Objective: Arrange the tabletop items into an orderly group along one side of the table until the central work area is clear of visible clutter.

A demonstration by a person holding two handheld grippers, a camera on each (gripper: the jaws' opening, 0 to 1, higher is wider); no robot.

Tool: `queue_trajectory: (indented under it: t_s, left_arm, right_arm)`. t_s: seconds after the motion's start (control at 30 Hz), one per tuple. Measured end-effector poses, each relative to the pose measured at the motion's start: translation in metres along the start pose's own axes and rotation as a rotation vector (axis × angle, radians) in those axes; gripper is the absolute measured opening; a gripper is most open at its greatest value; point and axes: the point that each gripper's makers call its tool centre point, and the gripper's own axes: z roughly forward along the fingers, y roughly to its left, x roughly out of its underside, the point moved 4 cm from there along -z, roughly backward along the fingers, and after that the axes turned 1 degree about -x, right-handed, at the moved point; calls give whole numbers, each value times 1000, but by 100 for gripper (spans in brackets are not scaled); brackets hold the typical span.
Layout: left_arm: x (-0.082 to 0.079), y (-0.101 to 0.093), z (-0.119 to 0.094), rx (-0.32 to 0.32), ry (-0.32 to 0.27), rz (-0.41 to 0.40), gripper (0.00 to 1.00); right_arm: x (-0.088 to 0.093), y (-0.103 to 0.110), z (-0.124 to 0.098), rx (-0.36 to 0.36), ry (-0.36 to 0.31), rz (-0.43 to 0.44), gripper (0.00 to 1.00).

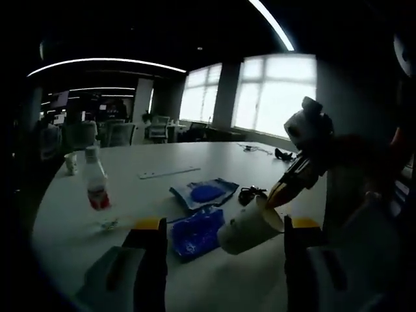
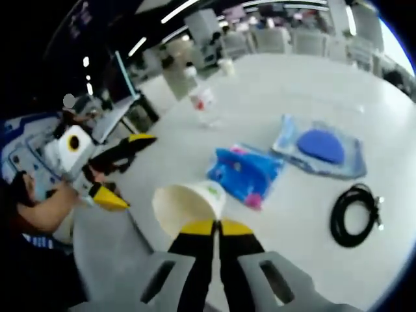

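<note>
A white paper cup (image 2: 188, 201) hangs tilted above the white table (image 2: 312, 84), and my right gripper (image 2: 218, 227) is shut on its rim. In the left gripper view that cup (image 1: 250, 227) floats between my own wide-apart jaws; my left gripper (image 1: 225, 224) is open and holds nothing. The right gripper (image 1: 286, 185) reaches in there from the right. A blue crumpled packet (image 2: 244, 172) lies just past the cup. Further off lie a clear pouch with a blue disc (image 2: 322, 146) and a coiled black cable (image 2: 354, 214). The left gripper (image 2: 120, 170) shows at the left, open.
A plastic bottle with a red label (image 1: 96, 182) and a small paper cup (image 1: 70, 162) stand at the table's left side. A pale flat strip (image 1: 169, 172) lies mid-table. A person's hand (image 2: 39, 208) holds the left gripper. Office chairs and desks stand beyond the table.
</note>
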Motion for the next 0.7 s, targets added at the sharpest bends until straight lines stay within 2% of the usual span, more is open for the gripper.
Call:
queue_trajectory:
  t_s: [0.1,0.2,0.37,0.43,0.6,0.7]
  left_arm:
    - [0,-6,3,10,8,23,69]
    - [0,-10,6,5,28,109,67]
    - [0,-19,10,16,41,119,64]
    - [0,-23,11,15,42,151,63]
    - [2,-30,13,31,47,176,60]
    - [4,-32,13,40,65,235,59]
  right_arm:
    - [-8,6,-3,-14,20,-14,0]
    - [-12,9,-3,-33,39,-13,0]
    - [-17,16,-3,-35,81,-53,0]
    - [-17,19,-4,-44,101,-64,0]
    - [-19,22,-4,-57,118,-76,0]
    - [-20,23,-4,-73,128,-66,0]
